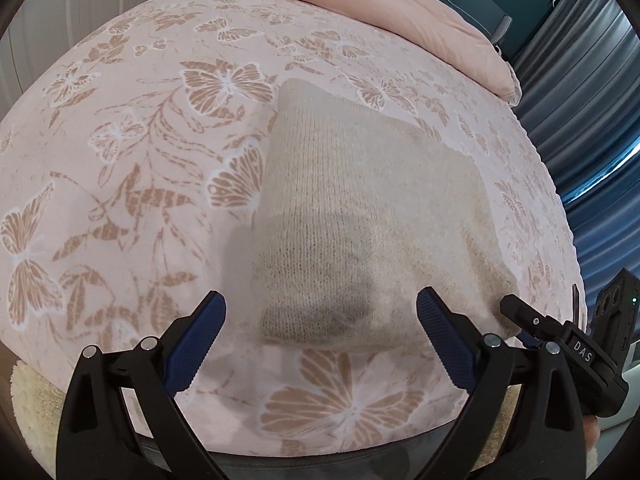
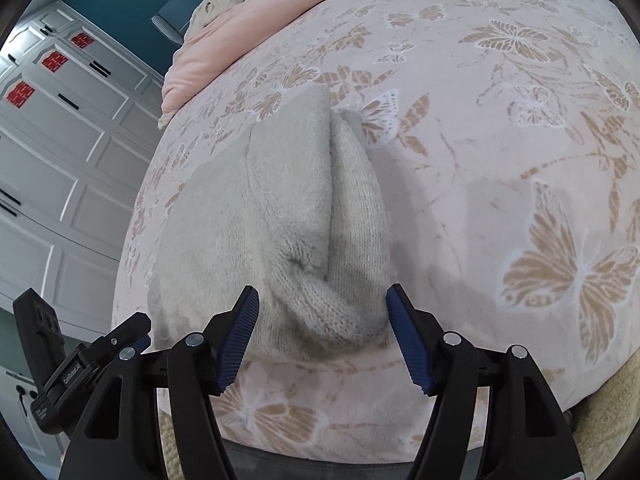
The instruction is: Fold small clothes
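Folded cream knit lies mid-frame on the butterfly-print bed, its thick fold bulging toward the lens in the right view. Left gripper hangs over its near edge, jaws wide, nothing pinched. Right gripper brackets the bunched end, jaws apart, pads off the wool. Pink duvet sits along the top; white cupboards at left.
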`<state>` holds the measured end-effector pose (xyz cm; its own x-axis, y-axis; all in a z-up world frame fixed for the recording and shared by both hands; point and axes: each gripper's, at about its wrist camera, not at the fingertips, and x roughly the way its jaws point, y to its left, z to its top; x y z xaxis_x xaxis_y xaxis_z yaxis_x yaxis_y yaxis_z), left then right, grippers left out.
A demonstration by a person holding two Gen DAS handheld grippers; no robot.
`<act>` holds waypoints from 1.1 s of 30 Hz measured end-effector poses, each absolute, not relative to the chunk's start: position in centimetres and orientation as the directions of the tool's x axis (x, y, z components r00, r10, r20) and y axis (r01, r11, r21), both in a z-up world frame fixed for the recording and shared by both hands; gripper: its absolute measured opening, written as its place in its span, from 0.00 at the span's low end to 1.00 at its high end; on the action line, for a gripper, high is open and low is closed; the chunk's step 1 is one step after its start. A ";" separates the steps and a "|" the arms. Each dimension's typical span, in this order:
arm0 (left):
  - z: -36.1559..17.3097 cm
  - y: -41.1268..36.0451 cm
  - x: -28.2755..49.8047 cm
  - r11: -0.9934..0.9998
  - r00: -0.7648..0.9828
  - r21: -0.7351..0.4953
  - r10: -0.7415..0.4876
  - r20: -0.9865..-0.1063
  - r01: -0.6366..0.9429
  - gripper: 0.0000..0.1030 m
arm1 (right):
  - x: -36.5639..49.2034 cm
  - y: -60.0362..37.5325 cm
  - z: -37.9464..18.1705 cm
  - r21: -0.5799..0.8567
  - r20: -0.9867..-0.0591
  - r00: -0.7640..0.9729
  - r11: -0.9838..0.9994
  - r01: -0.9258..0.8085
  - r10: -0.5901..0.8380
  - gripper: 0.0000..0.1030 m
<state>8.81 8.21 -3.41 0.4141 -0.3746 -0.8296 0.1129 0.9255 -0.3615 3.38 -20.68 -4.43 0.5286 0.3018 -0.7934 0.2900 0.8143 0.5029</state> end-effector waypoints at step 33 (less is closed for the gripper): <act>-3.8 13.4 8.0 0.895 0.412 -0.444 -0.392 -0.823 -0.036 0.91 | 3.9 -21.5 -4.4 0.506 -0.796 0.509 0.822 0.262 0.327 0.36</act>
<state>7.97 13.43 -3.84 0.4115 -0.3918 -0.8229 -0.0359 0.8952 -0.4442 3.89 -21.46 -4.37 0.5085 0.3275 -0.7964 0.2623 0.8220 0.5055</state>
